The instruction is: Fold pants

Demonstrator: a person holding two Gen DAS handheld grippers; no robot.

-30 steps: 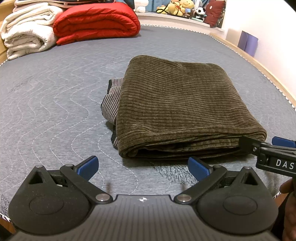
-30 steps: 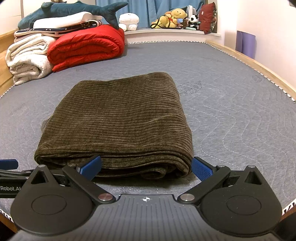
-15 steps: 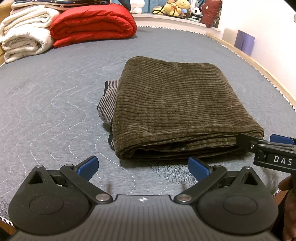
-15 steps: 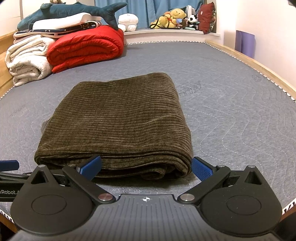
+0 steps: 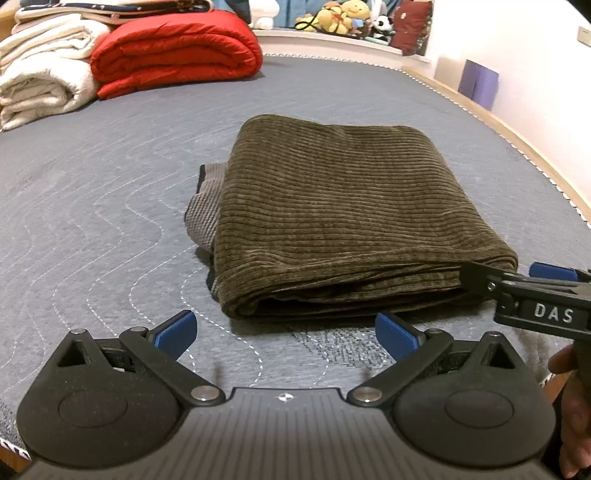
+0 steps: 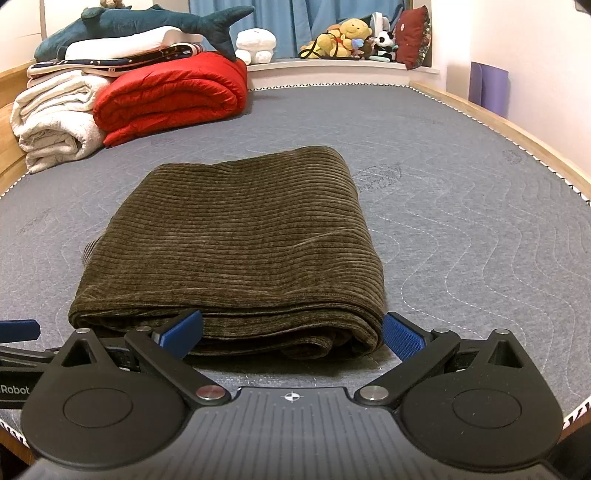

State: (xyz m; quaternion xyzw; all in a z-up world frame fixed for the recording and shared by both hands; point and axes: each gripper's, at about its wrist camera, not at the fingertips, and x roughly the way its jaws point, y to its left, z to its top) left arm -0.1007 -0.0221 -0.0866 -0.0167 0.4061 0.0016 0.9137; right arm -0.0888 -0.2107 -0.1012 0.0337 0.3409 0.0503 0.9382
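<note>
Just ahead of both wide-open hand-held grippers, right [image 6: 291, 332] nearer than left [image 5: 284, 332], lie folded pants [image 6: 236, 236], long axis pointing away.

**Bedding and toys around a grey quilted mattress**

A grey quilted mattress [image 6: 461, 229] with wavy white stitching fills both views, edged by a pale wooden frame [image 6: 491, 122]. At its far left corner lies a folded red padded duvet [image 6: 173, 92], touching a rolled cream blanket [image 6: 55, 122] beside it. Folded white and dark patterned linens [image 6: 110, 55] are stacked on top, with a teal plush shark [image 6: 147, 24] resting across them. On the white ledge [image 6: 332, 66] beyond sit a white mushroom-shaped plush [image 6: 256, 44], a yellow soft toy [image 6: 347, 35], a small panda [image 6: 384, 40] and a dark red cushion [image 6: 415, 35]. Blue curtains [image 6: 295, 18] hang behind. What may be a purple rolled mat [image 6: 487, 88] stands against the right wall.
</note>
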